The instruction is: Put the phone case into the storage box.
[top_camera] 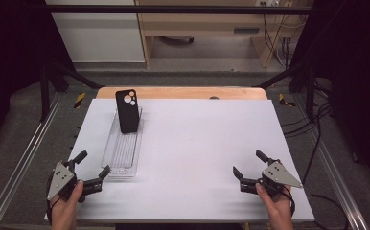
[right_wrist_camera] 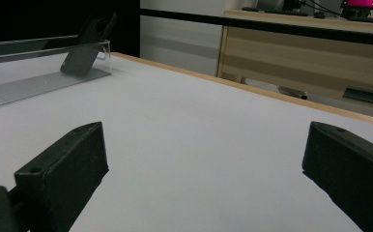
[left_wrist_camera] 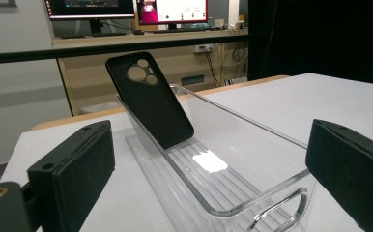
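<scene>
High view: the left tongs (top_camera: pixel 91 165) sit spread at the near left of the white counter (top_camera: pixel 197 143), just beside the near end of a clear tray (top_camera: pixel 113 160); the right tongs (top_camera: pixel 248 164) sit spread at the near right, well apart from it, gripping nothing. A black phone case (top_camera: pixel 127 111) leans tilted at the tray's far end, its top above the rim, probably propped so its upper edge offers a grip. Left gripper view: the tongs (left_wrist_camera: pixel 208 164) frame the tray (left_wrist_camera: pixel 271 133) lengthwise, the case (left_wrist_camera: pixel 150 101) resting against the far left wall, camera cut-outs uppermost; the tray's near handle is cut off at the bottom edge. Right gripper view: the tongs (right_wrist_camera: pixel 201 166) stand over bare counter (right_wrist_camera: pixel 199 121); the case (right_wrist_camera: pixel 85 48) is small and dark at far left, its details hard to make out.
</scene>
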